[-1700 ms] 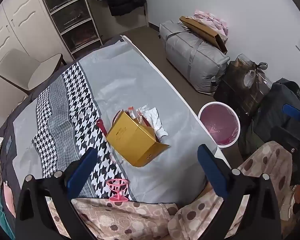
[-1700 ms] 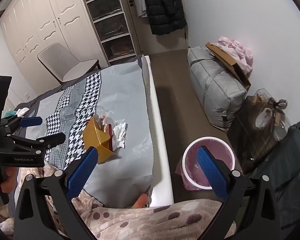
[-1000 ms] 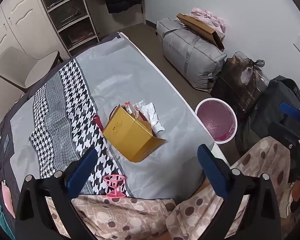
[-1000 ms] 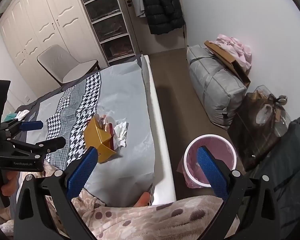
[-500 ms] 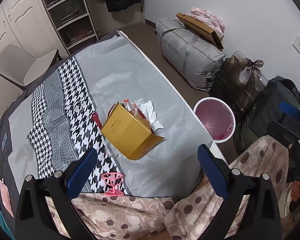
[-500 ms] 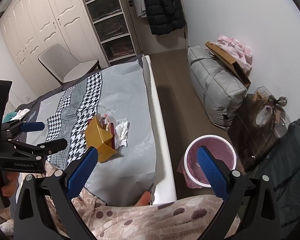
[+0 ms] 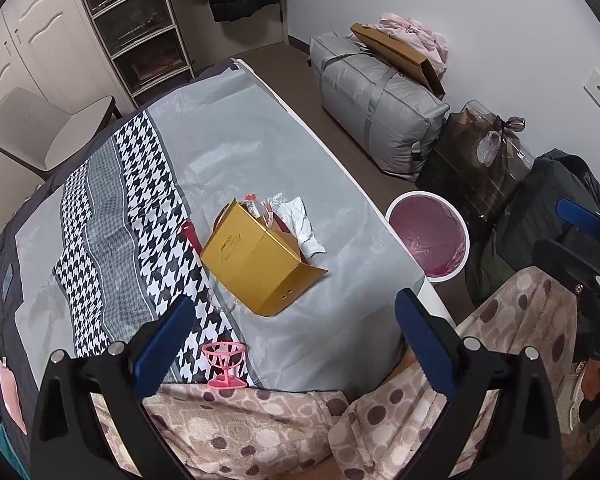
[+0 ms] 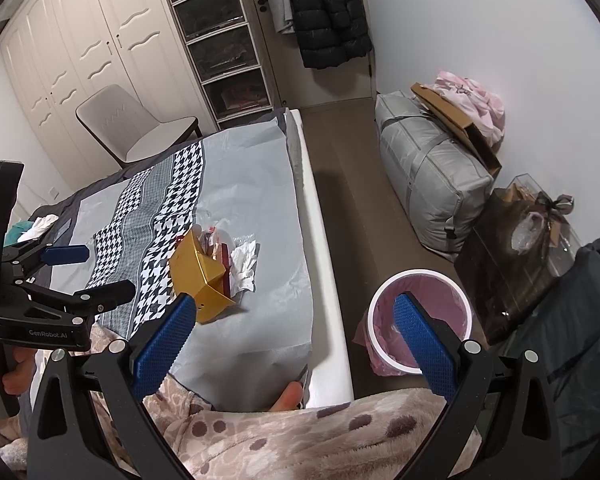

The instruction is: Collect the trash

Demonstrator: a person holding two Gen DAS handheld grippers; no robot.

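Gold box [image 7: 256, 258] hides most trash behind; contents unclear.

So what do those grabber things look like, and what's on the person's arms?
Each one is a black plastic frame with silver screws and two long fingers covered in bumpy blue pads. The left gripper, seen from the side, has white "GenRobot.AI" lettering. The right gripper matches it. The person wears fluffy beige sleeves with brown spots.

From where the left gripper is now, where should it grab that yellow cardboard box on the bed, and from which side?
Grip the raised top edge of the yellow box: it is the thin upper rim of a panel standing up from the bed, with wrappers behind it. Bring the open left gripper down from above and the near side, one finger on each face. The flat flap toward the bin likely offers less hold.
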